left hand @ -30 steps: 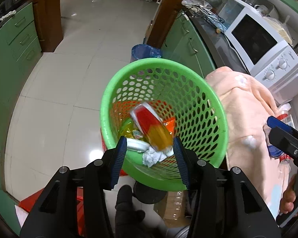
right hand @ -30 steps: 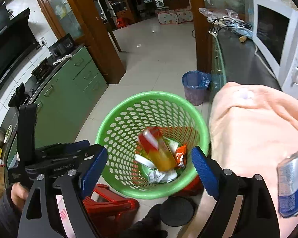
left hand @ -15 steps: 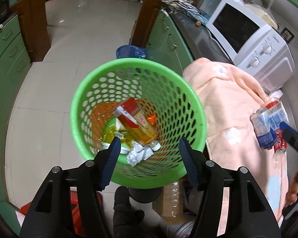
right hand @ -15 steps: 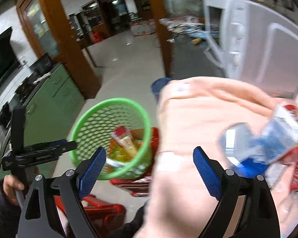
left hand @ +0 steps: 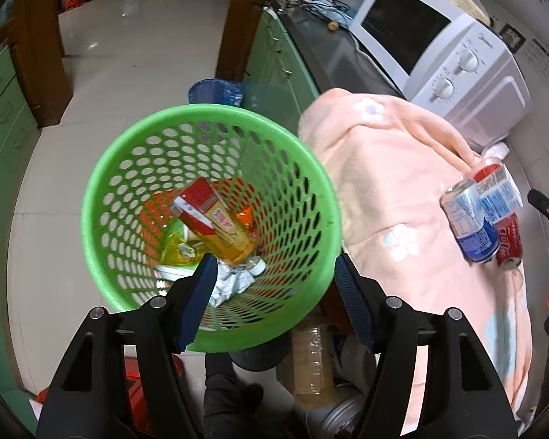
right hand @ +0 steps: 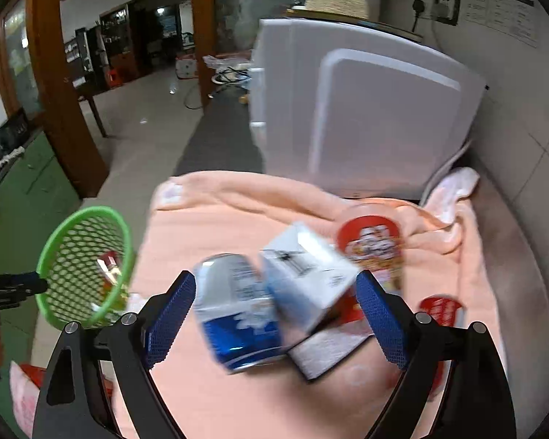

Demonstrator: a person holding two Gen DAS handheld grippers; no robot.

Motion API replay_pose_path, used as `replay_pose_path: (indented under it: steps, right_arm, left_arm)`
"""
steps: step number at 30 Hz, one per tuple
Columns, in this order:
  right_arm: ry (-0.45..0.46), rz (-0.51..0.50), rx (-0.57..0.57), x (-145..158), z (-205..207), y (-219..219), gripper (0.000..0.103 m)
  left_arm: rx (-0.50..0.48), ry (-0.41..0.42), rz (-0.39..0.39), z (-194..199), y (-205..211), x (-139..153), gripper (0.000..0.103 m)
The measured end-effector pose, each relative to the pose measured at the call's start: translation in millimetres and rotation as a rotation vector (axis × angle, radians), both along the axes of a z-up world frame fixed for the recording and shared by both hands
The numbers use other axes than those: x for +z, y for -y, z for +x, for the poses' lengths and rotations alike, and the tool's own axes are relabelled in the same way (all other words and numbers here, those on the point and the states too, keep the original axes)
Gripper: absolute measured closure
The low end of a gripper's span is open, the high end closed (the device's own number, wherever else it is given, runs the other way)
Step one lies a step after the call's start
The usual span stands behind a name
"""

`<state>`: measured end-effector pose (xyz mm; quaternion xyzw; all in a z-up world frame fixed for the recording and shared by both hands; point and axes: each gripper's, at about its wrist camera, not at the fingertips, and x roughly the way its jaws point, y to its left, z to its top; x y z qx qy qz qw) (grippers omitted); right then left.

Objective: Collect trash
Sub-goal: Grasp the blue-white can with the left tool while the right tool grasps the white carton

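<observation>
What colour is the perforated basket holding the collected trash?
Bright green basket, seen best in the left wrist view.

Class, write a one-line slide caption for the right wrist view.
Open right gripper nears a can and carton on a peach towel.

Gaping over the near rim of a green perforated basket [left hand: 208, 168], the left claw [left hand: 274, 303], gripping nothing. Lying inside: a red-and-yellow carton [left hand: 216, 226] atop crumpled paper [left hand: 230, 285]. Resting to the right on a peach towel [left hand: 395, 190]: a blue-and-silver can [left hand: 468, 226], touching a white-and-blue carton [left hand: 501, 194].
</observation>
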<state>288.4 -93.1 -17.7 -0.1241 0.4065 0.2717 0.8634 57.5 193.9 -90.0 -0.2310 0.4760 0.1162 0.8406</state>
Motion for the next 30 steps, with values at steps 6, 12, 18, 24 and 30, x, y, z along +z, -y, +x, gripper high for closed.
replay_pose_path:
  steps: [6,12,18,24,30]
  right_arm:
    - [-0.026,-0.041,0.055,-18.1,19.4,2.8,0.017]
    - [-0.049,-0.071,0.078,-34.8,33.6,-3.3,0.026]
    - [-0.064,-0.064,0.077,-40.6,36.5,-2.8,0.044]
    - [-0.042,-0.031,0.059,-30.5,25.7,7.0,0.047]
    - [-0.023,0.034,0.014,-11.7,14.6,28.3,0.047]
  left_arm:
    - [-0.047,-0.007,0.000,17.9,19.9,1.1,0.034]
    - [-0.099,-0.016,-0.005,36.9,43.2,1.6,0.034]
    - [-0.158,-0.012,-0.023,54.4,69.0,5.2,0.032]
    - [-0.212,-0.004,-0.052,75.9,102.2,13.8,0.026]
    - [-0.255,-0.007,-0.077,99.2,135.8,19.7,0.024]
